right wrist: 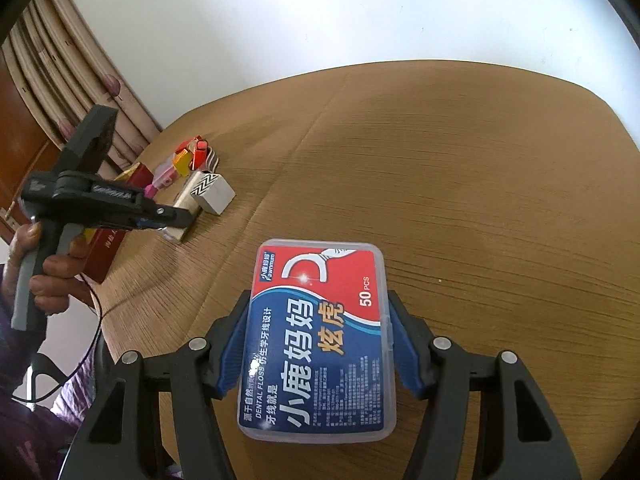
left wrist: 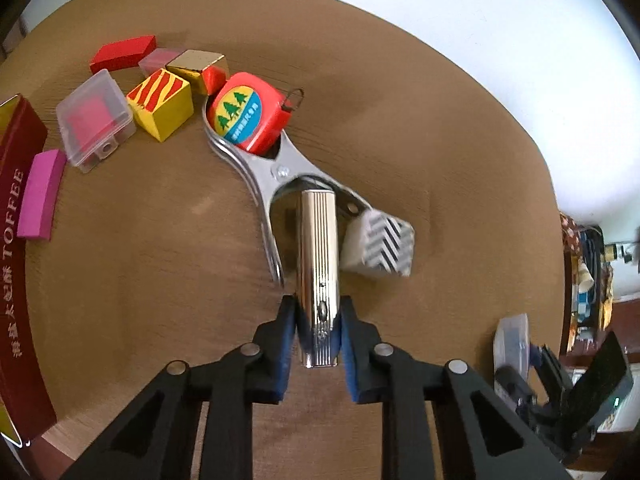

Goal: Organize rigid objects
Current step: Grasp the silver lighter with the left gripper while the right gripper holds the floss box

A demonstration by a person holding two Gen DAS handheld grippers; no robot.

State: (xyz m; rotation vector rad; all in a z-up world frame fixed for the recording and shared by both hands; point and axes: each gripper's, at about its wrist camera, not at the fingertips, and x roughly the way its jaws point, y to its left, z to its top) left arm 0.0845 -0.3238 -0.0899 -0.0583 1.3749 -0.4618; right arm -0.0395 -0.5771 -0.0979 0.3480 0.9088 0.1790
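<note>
Brown wood-grain table point(left wrist: 420, 128) fills the left wrist view, with a pale wall beyond its far edge. At the near middle the left gripper point(left wrist: 318, 336) has its blue-padded black fingers point(left wrist: 285, 340) clamped on the near end of a ribbed silver metal bar point(left wrist: 319, 264), which points away toward the far side. The bar's far end sits in the fork of a shiny steel spring clamp point(left wrist: 256, 168), whose far jaws surround a red tape measure with a yellow and blue label point(left wrist: 246, 112). Just right of the bar lies a white block with black chevron stripes point(left wrist: 380, 246). Far left sit a yellow block with red wavy stripes point(left wrist: 162, 104), a clear plastic box with a red insert point(left wrist: 94, 118), a red wedge block point(left wrist: 122, 53), a gold cube point(left wrist: 198, 66), a magenta curved block point(left wrist: 42, 194) and a dark red toffee box point(left wrist: 18, 264) along the left edge. From the right wrist, the same table point(right wrist: 480, 184) lies under a white wall with striped curtains point(right wrist: 60, 64) at far left. The right gripper point(right wrist: 316, 344) grips by its long sides a clear dental floss box with a red and blue label point(right wrist: 318, 340), held near centre, above the table. At left a hand point(right wrist: 48, 272) holds the left gripper point(right wrist: 176, 220) on the silver bar beside the chevron block point(right wrist: 212, 194).
</note>
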